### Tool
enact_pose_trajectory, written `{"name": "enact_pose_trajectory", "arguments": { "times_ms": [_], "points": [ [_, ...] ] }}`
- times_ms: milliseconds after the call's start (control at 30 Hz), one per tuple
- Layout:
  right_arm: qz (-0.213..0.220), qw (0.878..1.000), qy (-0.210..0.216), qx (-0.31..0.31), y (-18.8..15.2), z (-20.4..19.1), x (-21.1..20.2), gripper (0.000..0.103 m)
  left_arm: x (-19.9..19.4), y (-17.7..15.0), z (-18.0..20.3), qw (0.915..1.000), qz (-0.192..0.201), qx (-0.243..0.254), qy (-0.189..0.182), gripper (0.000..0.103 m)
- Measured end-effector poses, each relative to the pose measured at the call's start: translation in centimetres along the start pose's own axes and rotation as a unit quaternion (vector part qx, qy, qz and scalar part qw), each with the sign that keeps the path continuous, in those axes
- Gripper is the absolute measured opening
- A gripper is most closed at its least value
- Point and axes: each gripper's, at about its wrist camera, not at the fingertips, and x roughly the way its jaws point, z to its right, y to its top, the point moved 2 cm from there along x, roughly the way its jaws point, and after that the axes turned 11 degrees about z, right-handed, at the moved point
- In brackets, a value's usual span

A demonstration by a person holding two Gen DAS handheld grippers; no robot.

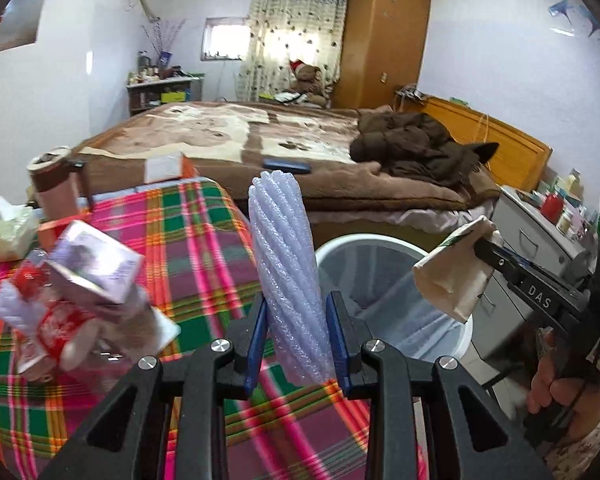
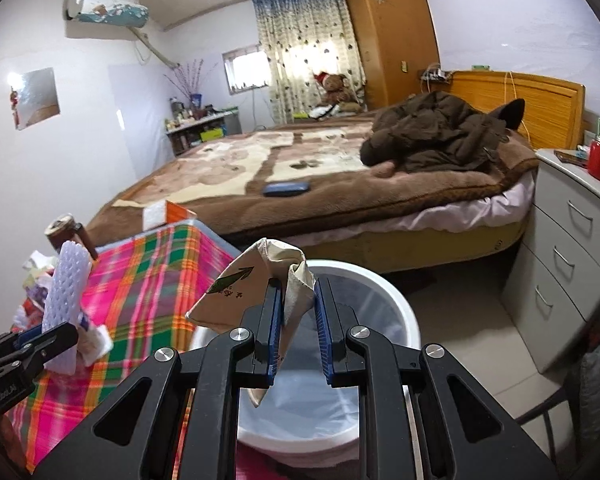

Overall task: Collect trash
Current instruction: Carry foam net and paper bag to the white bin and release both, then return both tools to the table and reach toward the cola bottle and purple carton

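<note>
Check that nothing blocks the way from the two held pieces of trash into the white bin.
Nothing visible blocks either. The right tongs hold the crumpled carton over the open white bin. The left tongs hold the foam sleeve beside its rim, by the table edge.

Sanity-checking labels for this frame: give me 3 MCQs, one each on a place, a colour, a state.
1. Where is the bin?
A. on the bed
B. on the floor beside the plaid-covered table
C. on the drawer unit

2. What colour is the foam sleeve in the left gripper?
A. pale lilac-white
B. green
C. black

3. What state is the right gripper in?
A. open, empty
B. shut on nothing
C. shut on a crumpled paper carton

Answers:
1 B, its white rim sits low between table edge and bed.
2 A, the ribbed foam looks whitish-lilac.
3 C, both blue pads press the carton.
</note>
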Motion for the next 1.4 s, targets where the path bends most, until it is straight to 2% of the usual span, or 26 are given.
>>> {"name": "enact_pose_trajectory", "arguments": {
  "times_ms": [233, 600, 667, 700, 733, 767, 800, 833, 867, 967, 1000, 1167, 1400],
  "points": [
    [-0.038, 0.999, -0.026, -0.012, -1.3, 2.3, 2.3, 0.017, 3.4, -1.0, 3.2, 0.9987, -0.037, 0.007, -0.034, 0.031],
    [-0.080, 0.995, -0.040, -0.047, -2.4, 3.5, 4.6, 0.019, 6.5, -1.9, 5.6, 0.9968, -0.063, 0.030, -0.038, 0.031],
    [-0.088, 0.993, -0.048, -0.055, -2.6, 3.7, 5.1, 0.019, 6.7, -1.9, 5.5, 0.9965, -0.068, 0.025, -0.041, 0.034],
    [-0.091, 0.993, -0.051, -0.057, -2.7, 3.8, 5.1, 0.020, 6.8, -1.9, 5.5, 0.9964, -0.069, 0.021, -0.044, 0.042],
    [-0.094, 0.992, -0.052, -0.060, -2.8, 3.9, 5.2, 0.020, 6.9, -1.9, 5.4, 0.9964, -0.070, 0.020, -0.043, 0.056],
    [-0.097, 0.992, -0.054, -0.064, -2.9, 3.9, 5.2, 0.021, 6.9, -1.9, 5.3, 0.9965, -0.070, 0.019, -0.040, 0.063],
    [-0.099, 0.991, -0.055, -0.067, -3.0, 3.8, 5.3, 0.022, 6.9, -1.9, 5.2, 0.9967, -0.069, 0.018, -0.039, 0.068],
    [-0.100, 0.991, -0.052, -0.067, -3.0, 3.8, 5.3, 0.023, 6.8, -1.9, 5.1, 0.9968, -0.068, 0.015, -0.039, 0.068],
    [-0.100, 0.992, -0.047, -0.066, -3.1, 3.7, 5.1, 0.030, 6.8, -1.9, 5.0, 0.9968, -0.069, 0.013, -0.037, 0.069],
    [-0.097, 0.992, -0.044, -0.067, -3.0, 3.5, 5.1, 0.060, 6.7, -2.0, 4.5, 0.9970, -0.071, 0.009, -0.030, 0.071],
    [-0.094, 0.993, -0.042, -0.066, -2.9, 3.4, 4.9, 0.062, 6.6, -2.0, 4.3, 0.9972, -0.070, 0.007, -0.028, 0.071],
    [-0.085, 0.994, -0.038, -0.063, -2.6, 2.7, 4.4, 0.062, 5.1, -1.8, 2.9, 0.9982, -0.057, -0.006, -0.014, 0.073],
    [-0.065, 0.996, -0.009, -0.057, -2.3, 0.8, 3.1, 0.062, 2.4, -1.3, 0.2, 0.9990, -0.031, -0.028, 0.013, 0.074]
  ]
}}
